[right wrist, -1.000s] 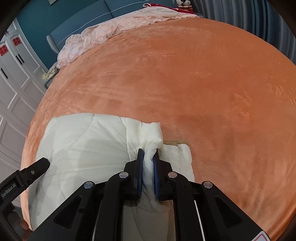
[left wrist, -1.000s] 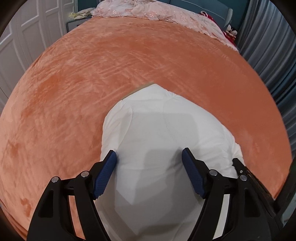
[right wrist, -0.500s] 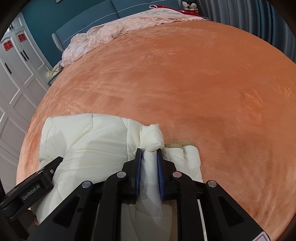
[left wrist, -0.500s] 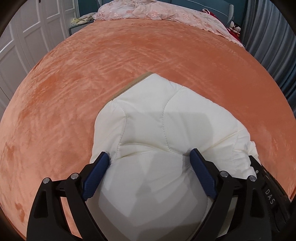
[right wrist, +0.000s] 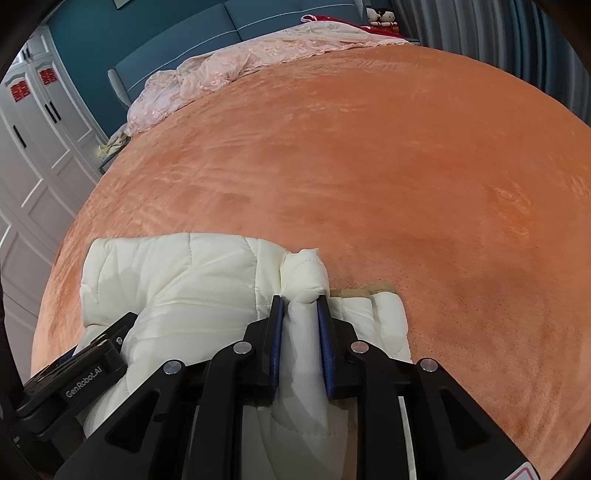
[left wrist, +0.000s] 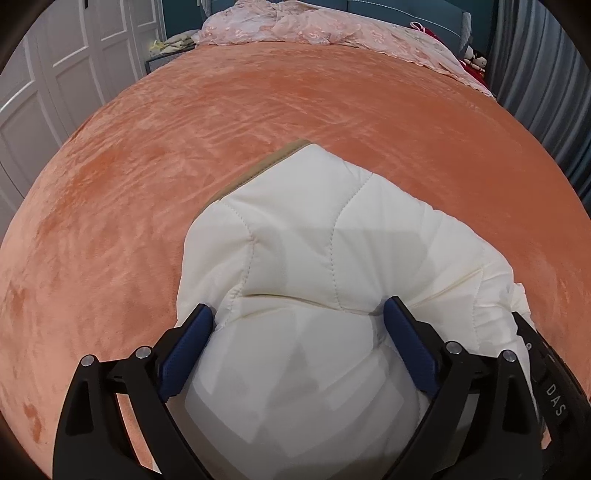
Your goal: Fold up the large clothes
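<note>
Cream quilted jacket (left wrist: pixel 332 258) lies folded on orange plush bedspread (left wrist: pixel 184 166), near its front edge. L gripper (left wrist: pixel 295 321): jaws wide and opening, set over the padded bulk; pads at fabric either side, no clear pinch. R gripper (right wrist: pixel 300 306): jaws narrow but opening, a bunched fold of jacket (right wrist: pixel 177 280) between the pads, pads touching it. Pink lace cover (right wrist: pixel 229 70) at far end by teal headboard (right wrist: pixel 166 40).

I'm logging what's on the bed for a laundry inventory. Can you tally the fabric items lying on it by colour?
White: 1, the quilted jacket, folded near the front edge
Orange: 1, the plush blanket covering the bed
Pink: 1, the lace cover bunched at the headboard end
Red: 1, a cloth beside it, mostly hidden
Total: 4
</note>
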`<state>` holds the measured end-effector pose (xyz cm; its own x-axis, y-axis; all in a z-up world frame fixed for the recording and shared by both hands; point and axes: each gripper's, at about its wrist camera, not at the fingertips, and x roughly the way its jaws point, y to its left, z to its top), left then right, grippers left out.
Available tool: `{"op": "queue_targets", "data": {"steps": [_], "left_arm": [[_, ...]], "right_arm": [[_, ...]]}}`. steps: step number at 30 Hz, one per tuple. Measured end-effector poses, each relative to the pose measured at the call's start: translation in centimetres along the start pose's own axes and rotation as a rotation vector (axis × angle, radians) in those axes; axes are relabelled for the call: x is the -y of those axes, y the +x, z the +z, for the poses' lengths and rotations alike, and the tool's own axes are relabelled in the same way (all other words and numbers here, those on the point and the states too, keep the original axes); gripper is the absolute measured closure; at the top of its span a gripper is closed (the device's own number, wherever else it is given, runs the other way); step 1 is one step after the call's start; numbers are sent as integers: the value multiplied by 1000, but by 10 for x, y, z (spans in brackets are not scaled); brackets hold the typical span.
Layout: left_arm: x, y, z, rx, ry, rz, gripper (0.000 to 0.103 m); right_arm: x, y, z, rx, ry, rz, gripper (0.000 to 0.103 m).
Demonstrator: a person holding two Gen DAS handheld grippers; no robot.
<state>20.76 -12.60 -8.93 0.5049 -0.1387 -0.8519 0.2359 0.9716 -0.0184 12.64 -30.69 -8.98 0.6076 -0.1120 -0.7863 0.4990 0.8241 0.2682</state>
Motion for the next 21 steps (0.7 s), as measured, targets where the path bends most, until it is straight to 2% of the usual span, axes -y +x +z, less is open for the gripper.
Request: {"op": "queue_targets", "data": {"steps": [5, 8, 11, 12, 14, 16, 19, 21], "left_arm": [[-2, -1, -1, 19, -14, 1, 10], [-13, -11, -1, 26, -52, -57, 9], [-34, -35, -6, 11, -114, -132, 9], [-45, -45, -11, -4, -138, -150, 7], [-66, -57, -26, -42, -193, -198, 6], [-91, -64, -47, -89, -280, -282, 6], [-109, -69, -71, -145, -349, -340, 5], [-113, -72, -81, -159, -354, -368, 5]], "right_arm": [[1, -2, -2, 29, 8, 14, 83], [11, -11, -2, 40, 60, 69, 79], [28, -34, -6, 7, 150, 135, 60], [31, -43, -10, 4, 150, 125, 42], [37, -57, -22, 2, 141, 59, 17], [45, -65, -36, -38, 148, 112, 17], [59, -70, -55, -94, 219, 191, 17], [66, -70, -65, -126, 254, 240, 17]]}}
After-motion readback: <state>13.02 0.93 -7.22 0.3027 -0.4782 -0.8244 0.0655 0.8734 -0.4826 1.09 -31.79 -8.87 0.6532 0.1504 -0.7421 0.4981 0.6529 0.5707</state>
